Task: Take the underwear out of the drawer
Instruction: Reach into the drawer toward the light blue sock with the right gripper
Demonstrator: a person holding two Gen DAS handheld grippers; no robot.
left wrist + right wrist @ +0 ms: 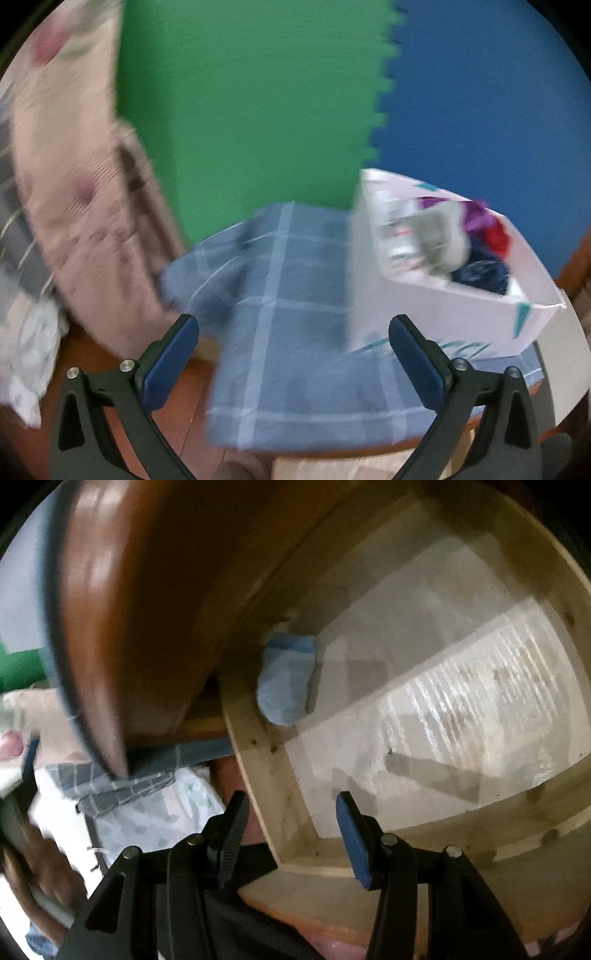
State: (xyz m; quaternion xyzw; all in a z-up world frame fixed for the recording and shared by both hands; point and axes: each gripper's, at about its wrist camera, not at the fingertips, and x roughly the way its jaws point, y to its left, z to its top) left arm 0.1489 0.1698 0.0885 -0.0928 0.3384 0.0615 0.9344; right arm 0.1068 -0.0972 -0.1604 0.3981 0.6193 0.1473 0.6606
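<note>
Lying in drawer [424, 709]: light-blue underwear [286, 679]; white box [443, 295] holds clothes.

Wooden tabletop [177, 398] — checked blue cloth [295, 314], white box [443, 314] above.

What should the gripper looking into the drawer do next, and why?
Probably reach the right gripper forward to the light blue garment in the drawer's far corner. Its jaws stand apart with nothing between them, and that seems the only cloth left inside.
</note>
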